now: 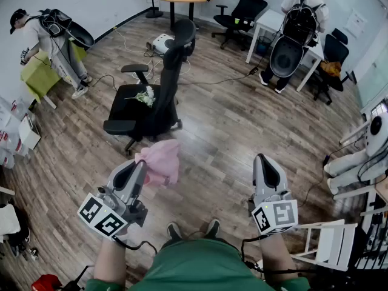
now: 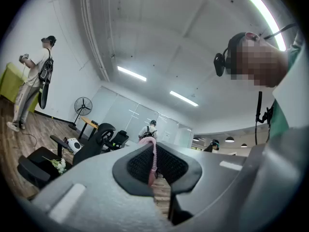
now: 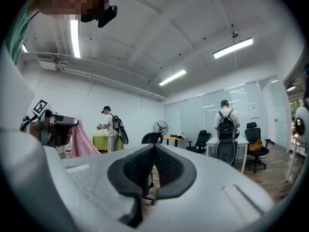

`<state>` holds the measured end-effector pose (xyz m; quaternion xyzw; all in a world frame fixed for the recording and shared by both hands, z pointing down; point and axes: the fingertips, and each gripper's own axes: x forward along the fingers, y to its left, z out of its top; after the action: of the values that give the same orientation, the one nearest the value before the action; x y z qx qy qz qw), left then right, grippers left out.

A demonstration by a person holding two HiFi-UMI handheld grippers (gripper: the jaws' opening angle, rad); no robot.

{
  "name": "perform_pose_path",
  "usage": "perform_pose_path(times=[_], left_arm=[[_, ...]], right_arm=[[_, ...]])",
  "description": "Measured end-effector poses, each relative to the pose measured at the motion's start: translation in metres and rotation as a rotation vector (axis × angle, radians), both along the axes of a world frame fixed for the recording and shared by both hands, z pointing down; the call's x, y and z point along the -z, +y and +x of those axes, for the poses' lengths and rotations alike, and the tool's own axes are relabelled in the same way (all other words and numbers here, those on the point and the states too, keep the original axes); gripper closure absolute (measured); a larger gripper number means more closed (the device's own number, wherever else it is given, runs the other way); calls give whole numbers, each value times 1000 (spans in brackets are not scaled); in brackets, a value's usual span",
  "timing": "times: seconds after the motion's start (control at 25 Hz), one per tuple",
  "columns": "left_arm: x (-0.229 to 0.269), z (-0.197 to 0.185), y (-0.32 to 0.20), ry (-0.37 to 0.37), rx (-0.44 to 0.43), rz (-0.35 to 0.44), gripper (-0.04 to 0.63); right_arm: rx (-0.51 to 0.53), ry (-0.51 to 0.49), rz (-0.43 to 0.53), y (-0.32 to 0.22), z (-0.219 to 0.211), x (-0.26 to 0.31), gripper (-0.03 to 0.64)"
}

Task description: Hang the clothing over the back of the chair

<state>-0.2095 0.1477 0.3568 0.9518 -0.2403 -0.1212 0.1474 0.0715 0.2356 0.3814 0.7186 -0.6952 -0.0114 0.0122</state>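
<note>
Short of the black chair (image 1: 159,93), pink clothing (image 1: 163,160) is clamped in left hand-held gripper (image 1: 139,165); right hand-held gripper (image 1: 264,161) is seen closed, empty.

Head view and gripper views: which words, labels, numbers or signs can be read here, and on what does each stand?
No text can be read.
Left marker cube and right marker cube: black-and-white square patterns only, no letters.
White sheet on the far wall: print too small and blurred to read.
</note>
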Motion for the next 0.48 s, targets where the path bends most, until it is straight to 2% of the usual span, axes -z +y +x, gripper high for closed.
perform_pose_path(times=[0.2,0.32,0.48], left_arm=[[-5,-28,-15,-34,51,-4,574],[-7,-45,-18,-78,82,19,574],[-9,-79,-23,-97,127,31,574]], right_arm=[[-27,14,-4,10,-14,3,614],[-59,8,-14,21,-18,3,614],[-71,-37,-8,25,-30,2,614]])
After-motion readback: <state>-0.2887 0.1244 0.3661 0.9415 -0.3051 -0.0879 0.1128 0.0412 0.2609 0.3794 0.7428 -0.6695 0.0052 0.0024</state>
